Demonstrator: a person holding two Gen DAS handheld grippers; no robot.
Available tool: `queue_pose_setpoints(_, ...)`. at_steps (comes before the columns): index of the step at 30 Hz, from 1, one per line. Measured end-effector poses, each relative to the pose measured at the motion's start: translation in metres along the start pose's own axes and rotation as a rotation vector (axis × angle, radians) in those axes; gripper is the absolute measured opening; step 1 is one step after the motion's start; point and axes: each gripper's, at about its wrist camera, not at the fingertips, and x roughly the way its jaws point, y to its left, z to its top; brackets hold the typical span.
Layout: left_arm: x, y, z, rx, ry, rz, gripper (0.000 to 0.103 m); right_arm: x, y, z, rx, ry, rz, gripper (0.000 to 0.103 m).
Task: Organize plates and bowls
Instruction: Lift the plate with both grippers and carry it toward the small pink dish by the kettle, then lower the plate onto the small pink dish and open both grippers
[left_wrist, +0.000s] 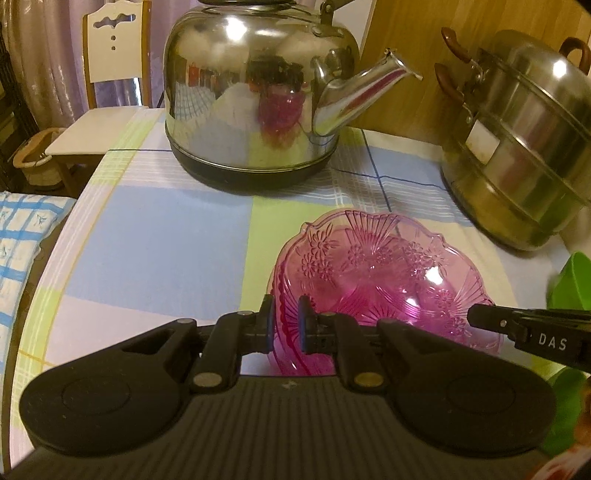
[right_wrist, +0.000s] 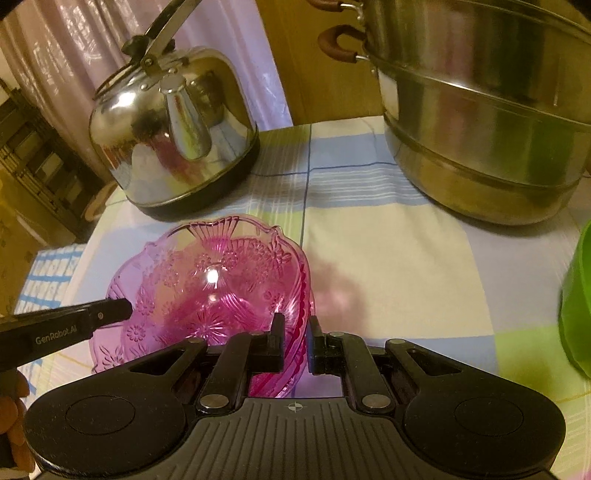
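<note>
A pink see-through bowl (left_wrist: 376, 280) with a flower pattern and a scalloped rim is held between both grippers, low over the checked tablecloth (left_wrist: 159, 251). More than one pink rim shows at its edge, so it looks like a nested stack. My left gripper (left_wrist: 287, 317) is shut on the bowl's left rim. My right gripper (right_wrist: 295, 332) is shut on the right rim of the bowl (right_wrist: 210, 280). In the right wrist view the left gripper's fingers (right_wrist: 110, 310) reach in from the left edge. I cannot tell whether the bowl touches the cloth.
A shiny steel kettle (left_wrist: 258, 92) stands at the back of the table, and a tall steel steamer pot (left_wrist: 517, 147) at the back right. A green plastic vessel (right_wrist: 576, 306) is at the right edge. The table's rounded left edge (left_wrist: 55, 266) drops off beside a white chair (left_wrist: 114, 55).
</note>
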Motion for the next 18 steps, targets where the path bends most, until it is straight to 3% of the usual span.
queue_pose_setpoints(13, 0.010, 0.000, -0.003, 0.017, 0.005, 0.021, 0.012, 0.011, 0.009, -0.001, -0.083, 0.016, -0.023, 0.013)
queue_pose_setpoints(15, 0.010, 0.001, -0.003, 0.015, -0.002, 0.026, 0.025, 0.012, 0.011, -0.002, -0.101, 0.013, -0.023, 0.014)
queue_pose_setpoints(16, 0.010, 0.002, -0.003, 0.013, -0.006, 0.033, 0.034, 0.013, 0.011, -0.002, -0.109, 0.015, -0.022, 0.017)
queue_pose_setpoints(17, 0.009, 0.003, -0.004, 0.012, -0.011, 0.040, 0.035, 0.014, 0.012, -0.003, -0.111, 0.012, -0.021, 0.033)
queue_pose_setpoints(18, 0.008, 0.004, -0.004, 0.012, -0.015, 0.040, 0.035, 0.012, 0.011, -0.003, -0.109, -0.001, -0.020, 0.057)
